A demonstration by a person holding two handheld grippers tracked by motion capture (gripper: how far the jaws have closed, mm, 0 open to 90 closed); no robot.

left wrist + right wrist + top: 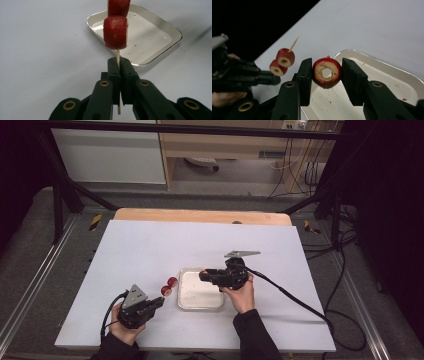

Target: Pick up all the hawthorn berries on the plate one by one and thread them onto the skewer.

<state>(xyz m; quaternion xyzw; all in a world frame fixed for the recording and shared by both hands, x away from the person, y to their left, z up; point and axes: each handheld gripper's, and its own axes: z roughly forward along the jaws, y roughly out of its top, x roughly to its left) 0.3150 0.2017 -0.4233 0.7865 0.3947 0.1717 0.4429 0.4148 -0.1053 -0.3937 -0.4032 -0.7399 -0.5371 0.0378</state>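
Observation:
My left gripper (pixel 119 63) is shut on the lower end of a thin wooden skewer (pixel 117 53). The skewer carries two red fruit pieces (pixel 115 32), held just left of a shallow clear tray (pixel 200 306). My right gripper (pixel 326 68) is shut on a third red fruit piece (pixel 327 73), a cored round with a hole through its middle. It holds this piece above the tray's (pixel 387 82) near-left corner, level with the skewer's pointed tip (pixel 294 42). In the high view the left gripper (pixel 159 302) points right and the right gripper (pixel 204 276) points left over the tray.
The tray (pixel 150 37) holds only a few red specks. White table surface (pixel 150 250) lies open around it, with a wooden edge (pixel 200 215) at the back. A black cable (pixel 295 300) trails right from the right gripper.

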